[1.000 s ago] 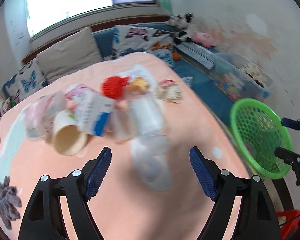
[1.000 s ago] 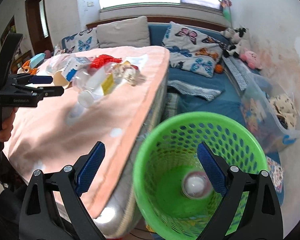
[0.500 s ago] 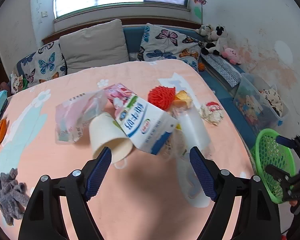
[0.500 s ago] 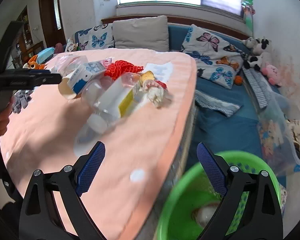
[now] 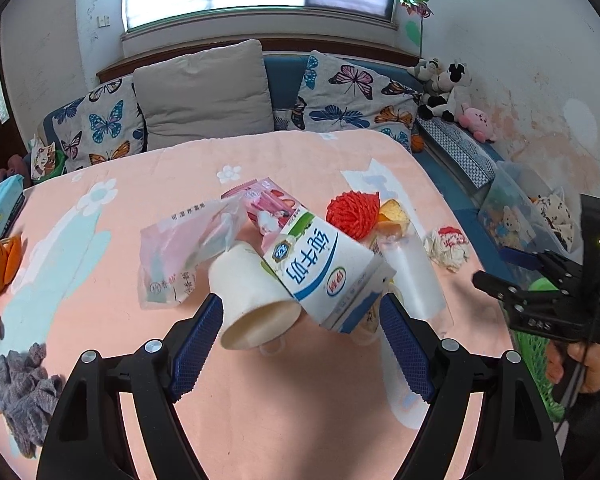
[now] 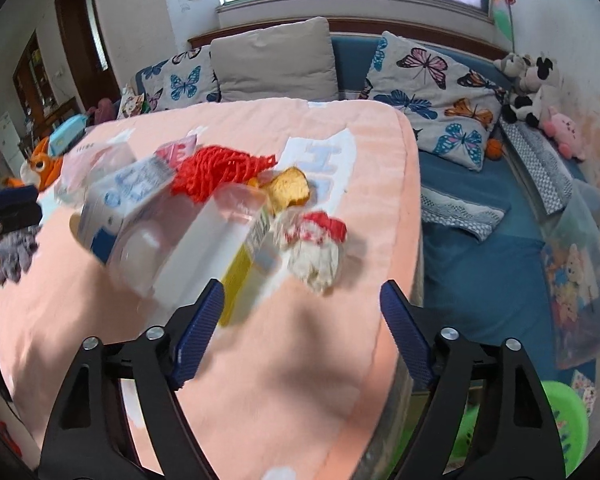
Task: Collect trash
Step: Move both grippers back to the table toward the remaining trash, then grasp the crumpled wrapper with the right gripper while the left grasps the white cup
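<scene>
Litter heaped on peach fleece blanket (image 5: 300, 400): beige paper cup (image 5: 256, 304) on its side nearest, blue-and-white milk carton (image 5: 324, 276) at 1 o'clock touching it, clear plastic bottle (image 5: 414, 276) beside, red mesh net (image 5: 354, 212) and crumpled red-and-white wrapper (image 5: 448, 244) beyond. Green plastic basket (image 6: 560, 432) at 4 o'clock, off the blanket's edge. Left gripper (image 5: 300, 344) jaws wide apart, gripping nothing. Right gripper (image 6: 300, 336) jaws closing, empty.
</scene>
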Demonstrator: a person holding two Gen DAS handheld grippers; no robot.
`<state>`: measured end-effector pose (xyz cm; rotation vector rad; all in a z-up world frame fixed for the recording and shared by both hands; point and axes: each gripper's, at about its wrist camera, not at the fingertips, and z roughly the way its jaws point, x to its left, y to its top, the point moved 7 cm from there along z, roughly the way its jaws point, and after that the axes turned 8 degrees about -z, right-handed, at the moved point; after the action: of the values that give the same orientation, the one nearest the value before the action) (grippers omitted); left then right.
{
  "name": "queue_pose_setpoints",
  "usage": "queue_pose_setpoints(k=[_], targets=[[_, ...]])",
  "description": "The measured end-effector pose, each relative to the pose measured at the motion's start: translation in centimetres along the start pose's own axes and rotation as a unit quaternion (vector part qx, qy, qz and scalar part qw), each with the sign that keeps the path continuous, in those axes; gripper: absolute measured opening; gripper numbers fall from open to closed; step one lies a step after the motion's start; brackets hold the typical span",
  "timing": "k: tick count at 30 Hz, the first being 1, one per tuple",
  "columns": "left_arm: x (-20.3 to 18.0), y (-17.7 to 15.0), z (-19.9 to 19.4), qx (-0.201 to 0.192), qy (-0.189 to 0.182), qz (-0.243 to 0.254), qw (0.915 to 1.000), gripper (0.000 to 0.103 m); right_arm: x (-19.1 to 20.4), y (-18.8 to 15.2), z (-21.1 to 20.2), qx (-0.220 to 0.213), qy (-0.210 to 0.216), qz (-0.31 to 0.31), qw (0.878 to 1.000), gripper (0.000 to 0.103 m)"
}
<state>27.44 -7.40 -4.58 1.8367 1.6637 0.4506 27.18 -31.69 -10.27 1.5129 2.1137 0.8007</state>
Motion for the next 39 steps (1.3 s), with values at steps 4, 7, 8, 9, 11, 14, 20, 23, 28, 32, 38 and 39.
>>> queue_pose_setpoints(k=[4,7,8,9,11,14,20,23,28,32,38,39], targets=[[-0.5,0.8,0.3,0.002,-0.003,-0.004,1.0,0.078,-0.6,1.1,1.4,0.004,-0.002,0.015,1.0,0.077],[-0.8,1.3,0.8,0.008,-0.006,-0.008,0.9999,0.078,-0.9,1.5,2.5,0.009,-0.001,0.025,1.0,0.074],[-0.9,1.5,0.9,0.01,-0.006,-0.01,0.9999,0.078,-1.1,1.6,3.0,0.012,-0.002,0.029,1.0,0.073],[-1.0,1.8,1.2,0.014,-0.007,-0.012,0.9998,0.078,-1.2,1.6,3.3,0.014,-0.002,0.032,0.999,0.073],[-1.2,2.2,1.7,0.021,-0.009,-0.017,0.9996,0.078,-1.5,1.7,4.1,0.019,-0.005,0.038,0.999,0.07],[-1.3,2.7,2.7,0.033,-0.012,-0.027,0.999,0.078,-1.6,1.4,5.2,0.03,0.0,0.045,0.999,0.061],[-1.0,2.5,4.7,0.07,-0.03,-0.064,0.995,0.078,-1.8,1.2,5.3,0.026,0.005,0.054,0.998,0.052],[-0.6,2.2,5.3,0.087,-0.042,-0.083,0.9918,0.078,-1.9,1.1,4.6,0.019,0.005,0.055,0.998,0.052],[0.2,1.8,5.6,0.107,-0.068,-0.124,0.9842,0.079,-2.1,0.9,3.5,0.01,0.003,0.051,0.999,0.052],[0.1,1.2,6.3,0.124,-0.074,-0.14,0.9796,0.079,-2.0,0.7,2.7,0.006,0.002,0.047,0.999,0.052],[-0.1,1.1,7.3,0.137,-0.08,-0.175,0.9717,0.085,-1.8,0.5,1.9,0.0,-0.002,0.04,0.999,0.052],[-0.2,1.2,7.3,0.137,-0.078,-0.18,0.971,0.085,-1.8,0.5,1.9,0.0,-0.002,0.04,0.999,0.052]])
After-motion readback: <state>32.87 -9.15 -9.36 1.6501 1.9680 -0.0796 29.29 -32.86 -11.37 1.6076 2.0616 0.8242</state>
